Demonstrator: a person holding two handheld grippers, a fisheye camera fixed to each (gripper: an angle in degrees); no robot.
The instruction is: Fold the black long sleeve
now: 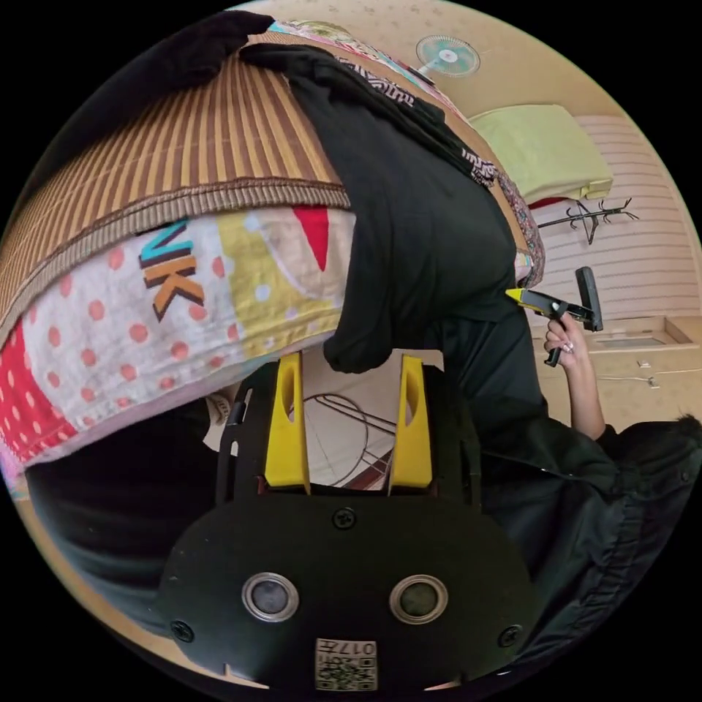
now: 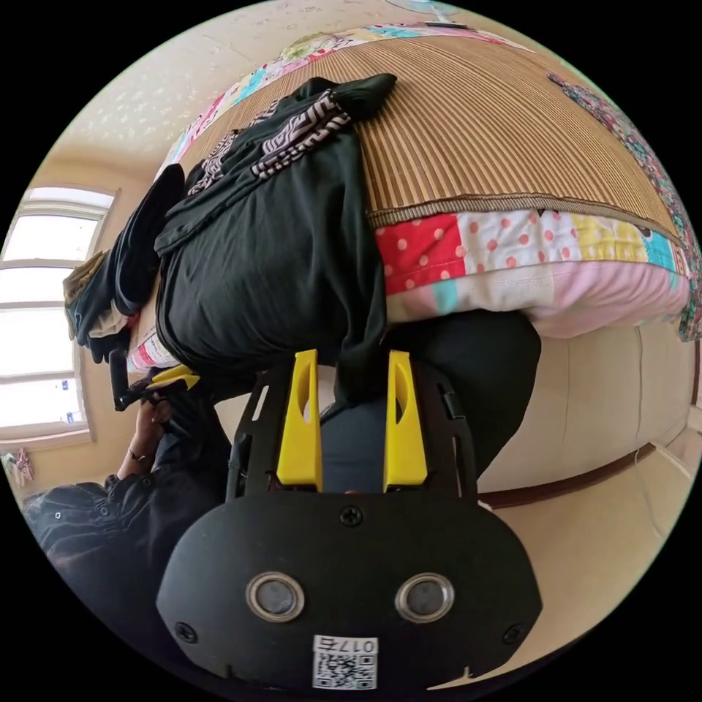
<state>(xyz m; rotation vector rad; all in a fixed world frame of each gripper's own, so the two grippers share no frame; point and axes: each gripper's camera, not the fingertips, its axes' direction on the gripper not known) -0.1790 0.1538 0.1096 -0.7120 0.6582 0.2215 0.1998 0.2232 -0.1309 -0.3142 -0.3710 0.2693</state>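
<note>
Both the left hand-held gripper (image 1: 351, 365) and right hand-held gripper (image 2: 351, 362) have jaws spread apart.

You are in a home bedroom: a bed (image 2: 556, 285) with a patchwork quilt and a striped bamboo mat (image 2: 497, 124) at upper frame, a bright window (image 2: 36, 336) at left, a wall fan (image 1: 447, 55) at top.

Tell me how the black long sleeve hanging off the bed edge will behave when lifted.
Probably floppy: the black long sleeve drapes limply over the bed edge. Likely light, thin fabric, creasing readily. It may slide off the ribbed mat when tugged.
</note>
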